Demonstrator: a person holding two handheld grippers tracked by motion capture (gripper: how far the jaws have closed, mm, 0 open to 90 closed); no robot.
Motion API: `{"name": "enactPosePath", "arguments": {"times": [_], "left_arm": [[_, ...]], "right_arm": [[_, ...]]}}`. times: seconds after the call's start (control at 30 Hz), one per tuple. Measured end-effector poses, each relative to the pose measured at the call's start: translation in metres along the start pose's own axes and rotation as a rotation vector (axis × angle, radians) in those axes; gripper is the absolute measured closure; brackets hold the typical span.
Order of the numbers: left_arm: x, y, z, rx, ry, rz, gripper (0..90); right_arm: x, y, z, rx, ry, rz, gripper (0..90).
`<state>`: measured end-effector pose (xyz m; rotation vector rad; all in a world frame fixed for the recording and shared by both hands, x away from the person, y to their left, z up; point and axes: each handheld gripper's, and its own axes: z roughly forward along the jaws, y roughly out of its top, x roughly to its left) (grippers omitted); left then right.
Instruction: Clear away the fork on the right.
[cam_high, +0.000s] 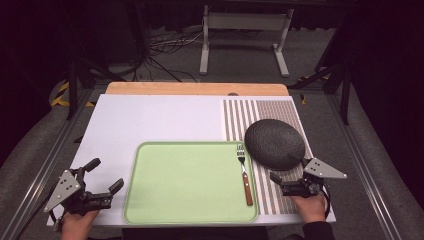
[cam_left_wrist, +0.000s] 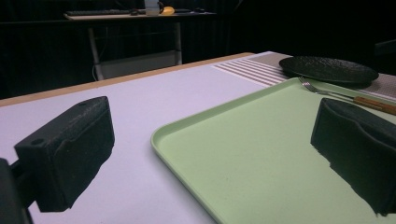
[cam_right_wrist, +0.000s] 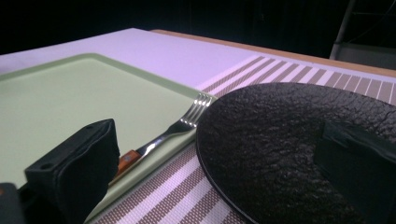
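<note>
Right gripper (cam_high: 287, 170) sits at the near rim of the black plate (cam_high: 274, 143), jaws spread wide. In the right gripper view one jaw is over the plate's surface and the other is down by the fork handle, so the plate edge lies between them (not pinched yet, gap visible on both sides). Looks like a lineup for an edge grab: the plate is flat and low, so the rim is the only place two jaws can bite.

The plate rests on the striped mat (cam_high: 239, 116) at the right of the table (cam_high: 150, 115), its left edge touching or just overhanging the tray (cam_high: 187, 183) rim; I can't tell which. The fork (cam_high: 244, 173) lies on the tray's right side, tines pointing away from the person and ending just beside the plate, wooden handle toward the near edge.

Left gripper (cam_high: 105, 176) is parked off the tray's near-left corner, jaws spread, holding nothing. In the left gripper view the tray corner (cam_left_wrist: 161, 135) lies between the jaws but farther off, not gripped (probably waiting, or ready to steady the tray).

The tray middle is bare, so my guess is the plate goes there. Risk: the fork sits close to the lower jaw, so a shallow approach could nudge it.
</note>
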<state>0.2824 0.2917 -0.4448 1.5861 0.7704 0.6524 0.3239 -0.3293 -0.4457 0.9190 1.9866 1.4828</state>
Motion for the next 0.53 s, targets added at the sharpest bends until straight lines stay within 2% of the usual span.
{"name": "enactPosePath", "arguments": {"times": [0.27,0.4,0.43,0.47,0.53], "left_arm": [[0.0001,0.0,0.0002,0.001,-0.002,0.0,0.3],[0.0007,-0.0001,0.0,0.0,-0.003,-0.003,0.2],[0.0007,-0.0001,0.0,0.0,-0.003,-0.003,0.2],[0.0007,-0.0001,0.0001,0.0,-0.003,-0.003,0.2],[0.0008,-0.0001,0.0003,-0.001,-0.004,-0.001,0.2]], "right_arm": [[-0.0012,-0.0026,0.0032,0.024,-0.004,-0.003,0.5],[-0.0002,-0.0019,0.0019,0.021,-0.02,-0.053,0.7],[-0.0002,-0.0019,0.0019,0.021,-0.02,-0.053,0.7],[0.002,-0.0012,0.0028,0.032,-0.02,-0.092,1.0],[0.0054,-0.0003,0.0063,0.044,0.0,-0.113,1.1]]}}
